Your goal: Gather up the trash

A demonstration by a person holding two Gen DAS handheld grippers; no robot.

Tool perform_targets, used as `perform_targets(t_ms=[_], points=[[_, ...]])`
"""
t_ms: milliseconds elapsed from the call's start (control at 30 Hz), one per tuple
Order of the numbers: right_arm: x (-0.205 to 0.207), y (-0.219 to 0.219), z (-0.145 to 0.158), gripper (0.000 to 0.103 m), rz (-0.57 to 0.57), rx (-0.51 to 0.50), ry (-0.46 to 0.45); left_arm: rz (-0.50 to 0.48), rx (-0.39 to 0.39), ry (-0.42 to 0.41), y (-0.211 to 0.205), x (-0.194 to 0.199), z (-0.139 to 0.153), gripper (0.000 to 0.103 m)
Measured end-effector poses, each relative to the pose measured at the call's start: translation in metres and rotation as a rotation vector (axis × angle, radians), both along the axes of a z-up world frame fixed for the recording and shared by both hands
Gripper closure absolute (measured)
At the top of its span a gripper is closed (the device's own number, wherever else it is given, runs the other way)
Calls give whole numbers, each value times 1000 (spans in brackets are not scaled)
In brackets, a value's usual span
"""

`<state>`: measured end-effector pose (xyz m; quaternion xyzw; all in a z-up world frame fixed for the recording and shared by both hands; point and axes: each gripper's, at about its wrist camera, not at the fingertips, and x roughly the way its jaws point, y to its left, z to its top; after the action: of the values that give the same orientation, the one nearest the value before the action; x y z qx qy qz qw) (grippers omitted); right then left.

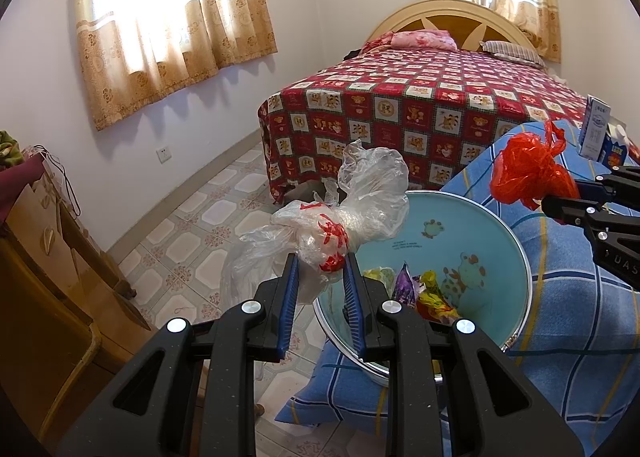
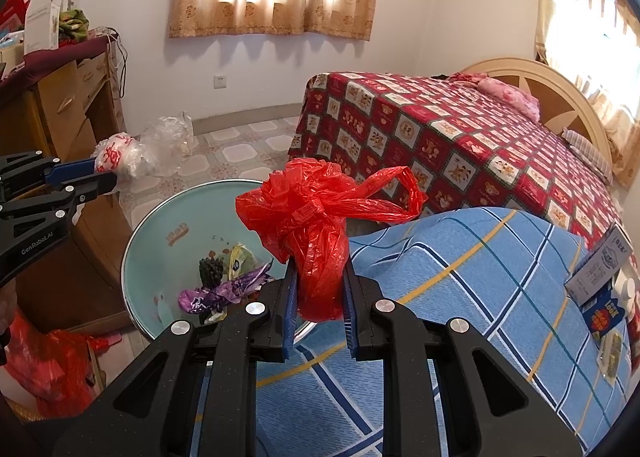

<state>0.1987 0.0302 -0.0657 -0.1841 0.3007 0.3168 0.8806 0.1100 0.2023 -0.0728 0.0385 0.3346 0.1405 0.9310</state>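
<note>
My left gripper (image 1: pixel 320 261) is shut on a crumpled clear plastic bag (image 1: pixel 344 209) with red print, held above the left rim of a light blue basin (image 1: pixel 472 233). The basin holds several snack wrappers (image 1: pixel 420 289). My right gripper (image 2: pixel 319 281) is shut on a crumpled red plastic bag (image 2: pixel 312 217), held above the basin's (image 2: pixel 160 253) right rim. The red bag (image 1: pixel 528 169) and right gripper (image 1: pixel 560 197) also show in the left wrist view. The clear bag (image 2: pixel 132 149) and left gripper (image 2: pixel 104 173) show at the left of the right wrist view.
The basin rests on a blue plaid cloth (image 2: pixel 480 277). A bed with a red patterned cover (image 1: pixel 420 105) stands behind. A wooden dresser (image 2: pixel 68 105) is at the left. A milk carton (image 2: pixel 600 269) lies on the cloth. A red bag (image 2: pixel 44 365) sits on the floor.
</note>
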Motion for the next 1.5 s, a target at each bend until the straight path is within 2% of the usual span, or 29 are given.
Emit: perform_targets(t_ms=[533, 833, 900, 967, 1033, 1100, 1167, 1333, 1433, 1500], points=[[0, 5, 6, 84, 7, 3, -9, -2, -6, -7, -3, -1, 4, 80], [-1, 6, 15, 81, 16, 24, -33, -21, -13, -27, -8, -3, 10, 77], [0, 6, 17, 78, 17, 41, -39, -24, -16, -35, -10, -4, 12, 70], [-2, 4, 19, 49, 17, 61, -46, -28, -14, -40, -11, -5, 13, 56], [-3, 2, 19, 44, 18, 63, -49, -22, -7, -50, -12, -7, 14, 45], [-5, 0, 20, 42, 11, 62, -55, -22, -5, -51, -13, -7, 15, 40], [-7, -6, 22, 35, -3, 72, -58, -4, 0, -61, -13, -9, 16, 19], [-23, -35, 31, 31, -75, 105, -61, -5, -2, -95, -17, -18, 27, 18], [-33, -51, 37, 30, -116, 121, -78, -15, 6, -140, -25, -27, 40, 11], [-43, -68, 44, 28, -155, 151, -95, -19, 7, -172, -31, -34, 49, 10]])
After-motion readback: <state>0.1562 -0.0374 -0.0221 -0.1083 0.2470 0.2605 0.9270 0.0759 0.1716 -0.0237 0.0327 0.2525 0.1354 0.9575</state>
